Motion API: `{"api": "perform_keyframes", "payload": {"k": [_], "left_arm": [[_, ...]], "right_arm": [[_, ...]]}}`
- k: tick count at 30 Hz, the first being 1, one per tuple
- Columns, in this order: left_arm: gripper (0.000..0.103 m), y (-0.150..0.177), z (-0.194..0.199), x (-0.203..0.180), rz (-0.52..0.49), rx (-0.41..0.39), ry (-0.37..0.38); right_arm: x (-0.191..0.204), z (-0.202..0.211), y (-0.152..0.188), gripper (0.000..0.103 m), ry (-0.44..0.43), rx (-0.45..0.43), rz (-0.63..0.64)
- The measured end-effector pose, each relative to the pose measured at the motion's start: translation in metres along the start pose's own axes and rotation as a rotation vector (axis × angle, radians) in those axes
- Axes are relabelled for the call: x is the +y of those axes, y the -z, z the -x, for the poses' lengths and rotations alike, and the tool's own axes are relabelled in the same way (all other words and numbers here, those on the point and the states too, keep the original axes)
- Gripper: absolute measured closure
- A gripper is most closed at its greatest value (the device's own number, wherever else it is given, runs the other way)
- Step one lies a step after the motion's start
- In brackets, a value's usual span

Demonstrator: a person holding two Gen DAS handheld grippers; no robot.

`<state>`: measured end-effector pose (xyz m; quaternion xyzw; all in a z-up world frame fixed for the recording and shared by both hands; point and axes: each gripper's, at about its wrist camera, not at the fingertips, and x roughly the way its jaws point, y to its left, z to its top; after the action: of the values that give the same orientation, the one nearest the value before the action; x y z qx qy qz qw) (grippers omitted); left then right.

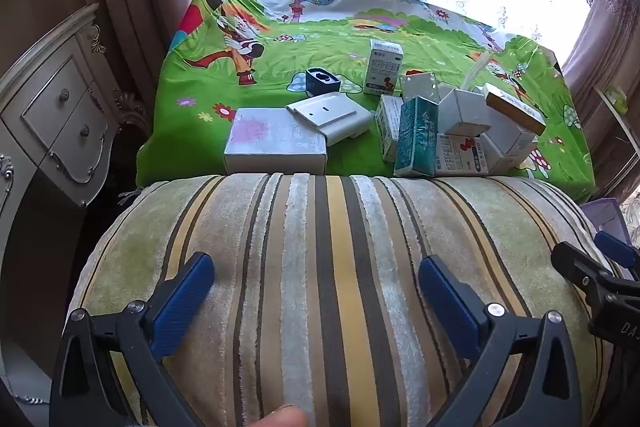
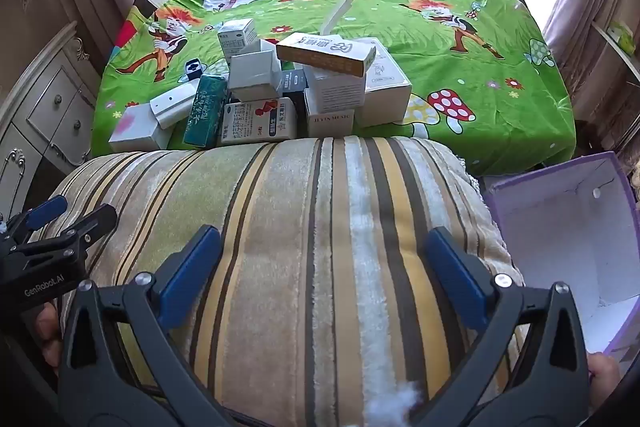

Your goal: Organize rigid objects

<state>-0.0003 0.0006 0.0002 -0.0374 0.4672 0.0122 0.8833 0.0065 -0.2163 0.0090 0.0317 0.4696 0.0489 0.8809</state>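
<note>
Several small cartons lie heaped on a table under a green cartoon cloth (image 1: 280, 67) (image 2: 460, 75). A flat grey box (image 1: 276, 143) (image 2: 134, 129) sits at the near left, with a white plastic device (image 1: 332, 115) (image 2: 172, 105) leaning on it. A teal box (image 1: 416, 139) (image 2: 204, 111) stands beside a red-and-white medicine box (image 2: 260, 121) (image 1: 460, 155). A yellow-edged box (image 2: 326, 55) (image 1: 516, 107) lies on top of the heap. My left gripper (image 1: 316, 287) and my right gripper (image 2: 322, 259) both hang open over a striped cushion (image 1: 340, 267) (image 2: 320, 227), well short of the boxes, nothing between the fingers.
An open purple-edged storage box (image 2: 560, 227) stands at the right of the cushion, below the table. A cream carved drawer cabinet (image 1: 60, 115) (image 2: 48, 107) stands at the left. Curtains and a bright window lie behind the table. The green cloth's right half holds no cartons.
</note>
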Motion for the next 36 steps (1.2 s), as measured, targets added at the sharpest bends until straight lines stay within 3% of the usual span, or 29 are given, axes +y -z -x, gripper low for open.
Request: {"api": "perform_keyframes", "payload": {"k": [36], "left_arm": [[0.0,-0.0016,-0.005,-0.0044,-0.016,0.023,-0.034]], "right_arm": [[-0.0007,-0.0004,0.0006,0.0,0.01,-0.008,0.006]]}}
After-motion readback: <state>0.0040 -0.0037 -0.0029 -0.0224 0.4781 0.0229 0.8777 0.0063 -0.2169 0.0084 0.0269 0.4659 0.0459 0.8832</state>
